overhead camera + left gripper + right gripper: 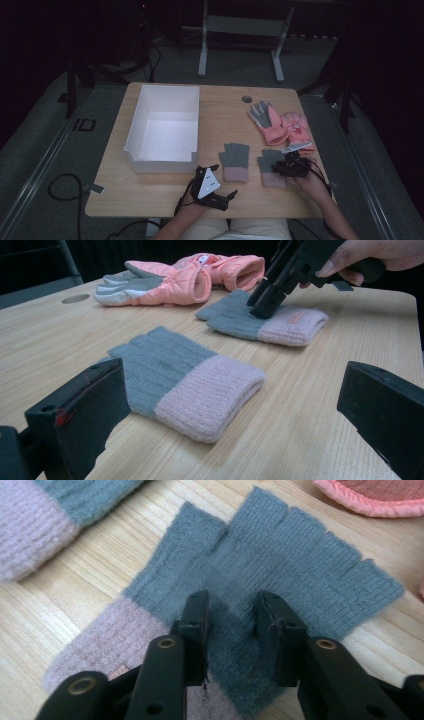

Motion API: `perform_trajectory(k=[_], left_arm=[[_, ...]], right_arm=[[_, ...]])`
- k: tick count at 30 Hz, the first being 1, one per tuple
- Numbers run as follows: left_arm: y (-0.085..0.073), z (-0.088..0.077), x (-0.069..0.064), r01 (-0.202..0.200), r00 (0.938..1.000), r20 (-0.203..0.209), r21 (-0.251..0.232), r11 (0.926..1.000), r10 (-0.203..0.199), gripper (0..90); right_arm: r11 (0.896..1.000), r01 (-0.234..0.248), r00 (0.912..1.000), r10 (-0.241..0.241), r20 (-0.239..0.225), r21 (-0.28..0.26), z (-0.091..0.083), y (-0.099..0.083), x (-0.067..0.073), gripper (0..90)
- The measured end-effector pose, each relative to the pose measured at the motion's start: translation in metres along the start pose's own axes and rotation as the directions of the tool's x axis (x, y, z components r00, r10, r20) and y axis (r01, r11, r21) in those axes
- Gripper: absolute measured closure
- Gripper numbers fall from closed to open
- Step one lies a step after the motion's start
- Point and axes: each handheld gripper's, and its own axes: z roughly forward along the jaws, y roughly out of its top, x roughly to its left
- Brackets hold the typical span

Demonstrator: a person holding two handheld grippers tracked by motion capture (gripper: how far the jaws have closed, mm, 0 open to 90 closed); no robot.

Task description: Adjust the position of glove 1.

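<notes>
Fingers of the right gripper are pinched partway on the grey-and-pink knitted fingerless glove near the desk's front-right corner, cuff pointed frontward; left gripper is left open, holding nothing.

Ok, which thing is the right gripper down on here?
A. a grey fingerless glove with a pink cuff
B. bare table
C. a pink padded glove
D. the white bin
A: the right gripper has its jaws set on the grey fingerless glove, with grey knit bunched between them.
</notes>
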Motion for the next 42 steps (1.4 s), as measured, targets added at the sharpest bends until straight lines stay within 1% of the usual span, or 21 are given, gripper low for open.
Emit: perform_trajectory(k=[3,4,7,8,9,11,13,14,16,18,20,23,25,30,33,34,35,38,39,41,42], left_arm=[[0.0,0.0,0.0,-0.003,1.0,-0.002,0.0,1.0,0.003,0.0],[0.0,0.0,0.0,-0.003,1.0,-0.002,0.0,1.0,0.003,0.0],[0.0,0.0,0.0,-0.001,1.0,-0.004,-0.001,1.0,0.001,0.0],[0.0,0.0,0.0,-0.001,1.0,-0.004,-0.001,1.0,0.001,0.0],[0.0,0.0,0.0,0.0,1.0,-0.003,0.0,1.0,0.0,0.0],[0.0,0.0,0.0,0.003,1.0,-0.003,-0.001,1.0,-0.003,0.0],[0.0,0.0,0.0,0.003,1.0,-0.002,-0.003,1.0,-0.003,0.0],[0.0,0.0,0.0,0.003,1.0,-0.002,-0.003,1.0,-0.003,0.0],[0.0,0.0,0.0,0.0,1.0,0.0,-0.001,1.0,0.0,0.0],[0.0,0.0,0.0,-0.006,1.0,0.003,0.003,1.0,0.006,0.0],[0.0,0.0,0.0,-0.004,1.0,0.003,0.002,1.0,0.004,0.0],[0.0,0.0,0.0,-0.001,1.0,0.001,-0.001,1.0,0.001,0.0],[0.0,0.0,0.0,0.001,1.0,0.0,-0.002,1.0,-0.001,0.0],[0.0,0.0,0.0,0.001,1.0,-0.002,-0.004,1.0,-0.001,0.0],[0.0,0.0,0.0,-0.001,1.0,-0.002,-0.004,1.0,0.001,0.0],[0.0,0.0,0.0,-0.001,1.0,-0.002,-0.004,1.0,0.001,0.0],[0.0,0.0,0.0,-0.002,1.0,-0.001,-0.004,1.0,0.002,0.0],[0.0,0.0,0.0,-0.001,1.0,-0.003,-0.008,1.0,0.001,0.0],[0.0,-0.001,0.0,-0.002,1.0,-0.005,-0.007,1.0,0.002,0.0],[0.0,-0.001,-0.001,-0.004,1.0,-0.004,-0.007,1.0,0.004,0.0],[0.0,-0.001,-0.001,-0.005,1.0,-0.004,-0.006,1.0,0.005,0.0]], right_arm=[[1.0,-0.015,0.9993,0.015,0.034,-0.002,0.001,0.0,0.002,77.5],[1.0,-0.015,0.9993,0.015,0.034,-0.002,0.001,0.0,0.002,77.5],[0.999,-0.028,0.9972,0.029,0.069,-0.017,0.002,-0.001,0.008,82.7],[0.999,-0.028,0.9972,0.029,0.069,-0.017,0.002,-0.001,0.008,82.7],[0.998,-0.05,0.9962,0.052,0.07,-0.028,0.001,-0.002,0.007,83.8],[0.997,-0.064,0.9953,0.066,0.071,-0.042,0.0,-0.003,0.008,84.5],[0.994,-0.092,0.9941,0.095,0.053,-0.067,-0.005,-0.004,0.008,84.8],[0.992,-0.099,0.9941,0.102,0.036,-0.076,-0.009,-0.003,0.009,84.9],[0.991,-0.097,0.9944,0.1,0.035,-0.088,-0.014,-0.001,0.01,84.9],[0.99,-0.077,0.9949,0.084,0.055,-0.121,-0.032,0.009,0.014,84.9],[0.985,-0.086,0.9945,0.094,0.046,-0.151,-0.043,0.019,0.016,84.8],[0.98,-0.083,0.9946,0.093,0.047,-0.178,-0.052,0.029,0.018,84.8],[0.978,-0.058,0.9966,0.068,0.046,-0.199,-0.058,0.043,0.028,84.8],[0.976,-0.033,0.9986,0.041,0.034,-0.215,-0.059,0.062,0.045,84.7],[0.975,-0.021,0.9996,0.024,0.011,-0.221,-0.056,0.073,0.057,84.7],[0.975,-0.021,0.9996,0.024,0.011,-0.221,-0.056,0.073,0.057,84.7],[0.976,-0.014,0.9999,0.013,-0.008,-0.215,-0.05,0.08,0.064,84.6],[0.974,-0.02,0.9987,0.008,-0.05,-0.224,-0.044,0.086,0.072,84.6],[0.975,-0.019,0.9983,0.006,-0.057,-0.223,-0.041,0.088,0.074,84.6],[0.978,0.001,0.9991,-0.01,-0.04,-0.209,-0.035,0.092,0.08,84.6],[0.979,-0.002,0.9986,-0.009,-0.053,-0.203,-0.031,0.093,0.082,84.6]])
